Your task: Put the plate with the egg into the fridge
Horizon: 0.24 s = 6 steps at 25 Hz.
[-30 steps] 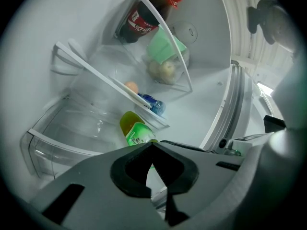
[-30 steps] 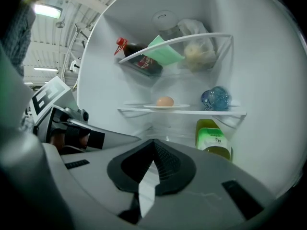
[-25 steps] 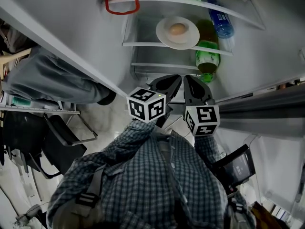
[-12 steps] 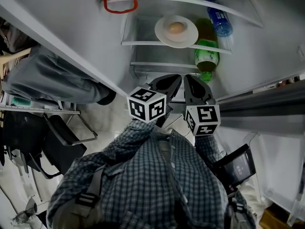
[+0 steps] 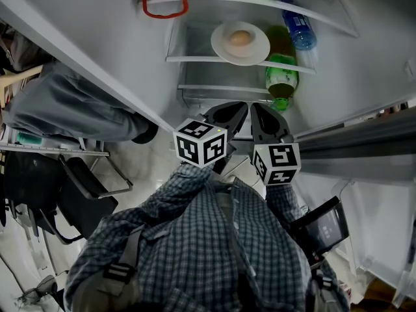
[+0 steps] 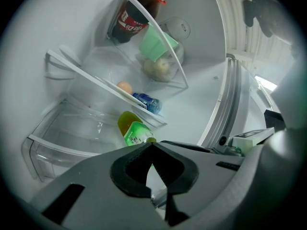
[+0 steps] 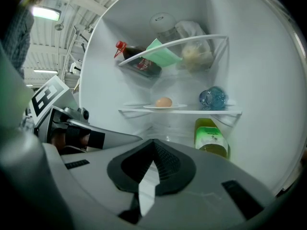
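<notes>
Looking in, I see almost nothing has moved in the last second: the plate [image 5: 240,52] with the egg [image 5: 240,38] stays on the middle fridge shelf [image 5: 195,60], so I think the job is done. My left gripper [image 6: 151,145] and right gripper [image 7: 153,143] wait outside, fingers pressed together, holding nothing. I count one plate, one egg, one green bottle [image 5: 282,77] and one blue bottle [image 5: 299,31].

Left tongs [image 5: 241,107], right tongs [image 5: 255,108] closed, empty
</notes>
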Tool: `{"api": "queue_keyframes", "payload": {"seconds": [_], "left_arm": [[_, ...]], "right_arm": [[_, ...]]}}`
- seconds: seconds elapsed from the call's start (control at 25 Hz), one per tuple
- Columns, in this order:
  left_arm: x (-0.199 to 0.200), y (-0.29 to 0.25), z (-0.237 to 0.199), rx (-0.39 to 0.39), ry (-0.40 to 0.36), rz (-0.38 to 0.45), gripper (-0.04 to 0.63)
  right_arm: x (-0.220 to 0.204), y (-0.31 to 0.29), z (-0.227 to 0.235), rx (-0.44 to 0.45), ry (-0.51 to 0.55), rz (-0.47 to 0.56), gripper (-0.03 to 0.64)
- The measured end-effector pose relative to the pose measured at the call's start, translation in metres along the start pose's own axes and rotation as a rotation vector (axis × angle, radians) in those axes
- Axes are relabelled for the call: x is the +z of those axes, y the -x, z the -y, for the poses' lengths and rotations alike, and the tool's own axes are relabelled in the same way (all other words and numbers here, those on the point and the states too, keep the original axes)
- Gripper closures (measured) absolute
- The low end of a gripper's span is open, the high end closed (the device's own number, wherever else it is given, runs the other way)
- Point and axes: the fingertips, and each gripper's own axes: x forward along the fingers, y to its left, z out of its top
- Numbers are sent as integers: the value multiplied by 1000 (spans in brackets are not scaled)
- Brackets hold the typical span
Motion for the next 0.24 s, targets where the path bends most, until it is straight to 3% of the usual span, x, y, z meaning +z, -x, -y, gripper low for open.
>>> {"api": "queue_keyframes", "payload": {"seconds": [0.24], "left_arm": [[1, -1, -1, -7, 11, 0, 589]], "right_arm": [[-2, 0, 3, -2, 2, -4, 611]]}}
